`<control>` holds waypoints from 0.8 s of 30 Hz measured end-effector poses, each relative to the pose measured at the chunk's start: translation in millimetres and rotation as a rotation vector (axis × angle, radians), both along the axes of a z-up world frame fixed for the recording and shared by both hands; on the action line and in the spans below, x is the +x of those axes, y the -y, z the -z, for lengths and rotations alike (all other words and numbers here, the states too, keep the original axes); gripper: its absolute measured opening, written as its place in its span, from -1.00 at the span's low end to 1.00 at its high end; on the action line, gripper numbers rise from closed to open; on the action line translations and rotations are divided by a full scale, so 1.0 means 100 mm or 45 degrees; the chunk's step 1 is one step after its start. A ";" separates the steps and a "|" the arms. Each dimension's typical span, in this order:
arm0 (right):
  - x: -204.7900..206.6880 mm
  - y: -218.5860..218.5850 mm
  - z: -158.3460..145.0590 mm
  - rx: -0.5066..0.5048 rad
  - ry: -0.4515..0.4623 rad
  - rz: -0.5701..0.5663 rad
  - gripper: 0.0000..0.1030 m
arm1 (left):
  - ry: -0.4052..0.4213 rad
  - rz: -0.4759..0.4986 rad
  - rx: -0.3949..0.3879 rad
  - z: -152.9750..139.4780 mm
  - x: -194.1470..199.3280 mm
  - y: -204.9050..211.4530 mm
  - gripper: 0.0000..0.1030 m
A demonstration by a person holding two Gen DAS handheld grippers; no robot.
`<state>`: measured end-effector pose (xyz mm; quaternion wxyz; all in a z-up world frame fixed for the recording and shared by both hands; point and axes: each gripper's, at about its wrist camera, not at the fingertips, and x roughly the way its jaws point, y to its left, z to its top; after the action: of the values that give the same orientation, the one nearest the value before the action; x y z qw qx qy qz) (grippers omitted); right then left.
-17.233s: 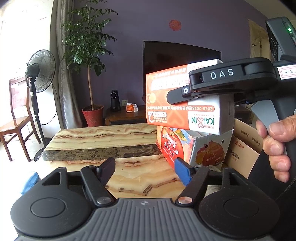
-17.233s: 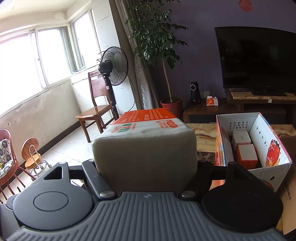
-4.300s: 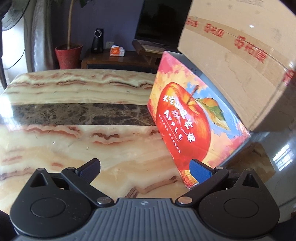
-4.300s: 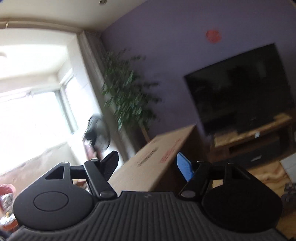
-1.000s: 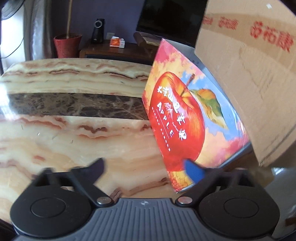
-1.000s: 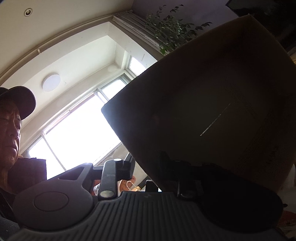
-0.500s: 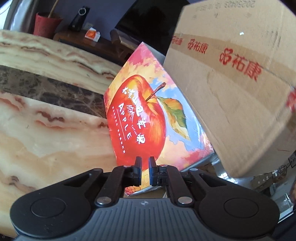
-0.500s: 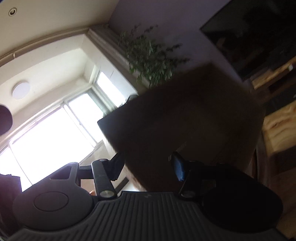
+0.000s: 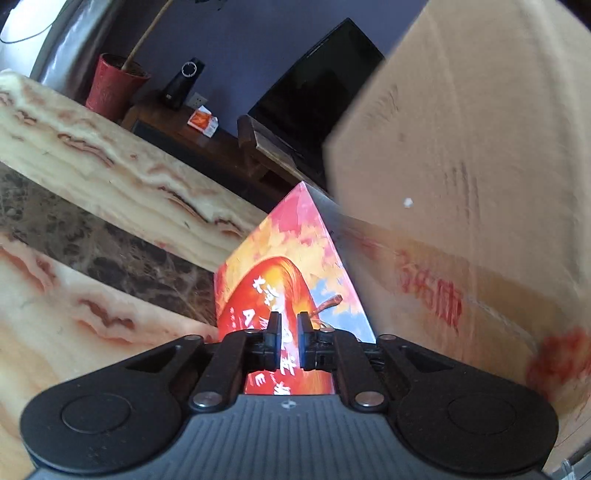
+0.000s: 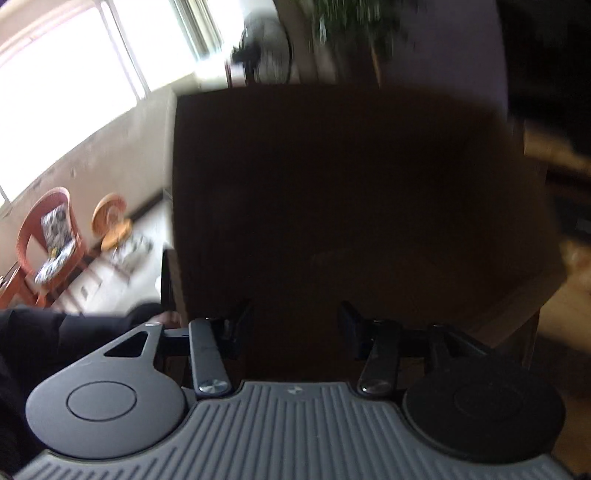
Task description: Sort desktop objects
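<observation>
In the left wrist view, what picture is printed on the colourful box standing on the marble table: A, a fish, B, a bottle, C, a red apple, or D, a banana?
C: the colourful box on the marble table shows a big red apple with a stem.

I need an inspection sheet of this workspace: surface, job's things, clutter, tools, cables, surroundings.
Surface: marble table, bare where visible.
Job's things: apple box on the table; brown carton close beside it, dark and blurred in the right view.
Clutter: nothing seen.
Tools: left tool shut, empty; right tool closing, pads apart, carton in front.
Cables: one at the window.
Surroundings: TV, red pot, chair.
</observation>
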<state>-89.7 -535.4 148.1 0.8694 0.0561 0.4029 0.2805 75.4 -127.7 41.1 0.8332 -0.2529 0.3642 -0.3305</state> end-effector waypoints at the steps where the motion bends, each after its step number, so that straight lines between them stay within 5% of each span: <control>1: 0.03 -0.03 0.05 -0.026 -0.018 -0.013 0.11 | -0.025 -0.021 -0.018 0.04 0.02 -0.04 -0.85; 4: 0.12 -0.13 0.19 -0.153 -0.099 -0.081 0.05 | -0.101 -0.026 -0.063 0.15 0.05 -0.08 -0.85; 9: 0.26 -0.17 0.45 -0.488 -0.178 -0.052 0.07 | 0.007 0.078 -0.023 0.06 -0.05 0.07 -0.80; 12: 0.30 -0.09 0.55 -0.484 -0.155 0.040 0.07 | 0.005 0.085 -0.040 0.06 -0.09 0.07 -0.63; 14: 0.26 0.08 0.56 -0.353 -0.149 0.168 0.10 | -0.011 0.081 -0.048 0.07 -0.10 0.05 -0.56; 16: 0.11 0.13 0.64 -0.180 -0.200 0.244 0.34 | -0.018 0.078 -0.058 0.07 -0.12 0.03 -0.56; 18: 0.06 0.10 0.48 -0.099 -0.147 0.262 0.32 | 0.033 0.086 -0.078 0.00 -0.18 0.03 -0.56; 24: 0.14 0.41 0.51 -0.266 -0.173 0.267 0.14 | 0.158 0.147 -0.121 -0.18 -0.35 0.13 -0.56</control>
<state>-75.3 -576.6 96.8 0.8658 0.0261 0.4797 0.1404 40.2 -140.3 59.5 0.8208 -0.2497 0.3099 -0.4098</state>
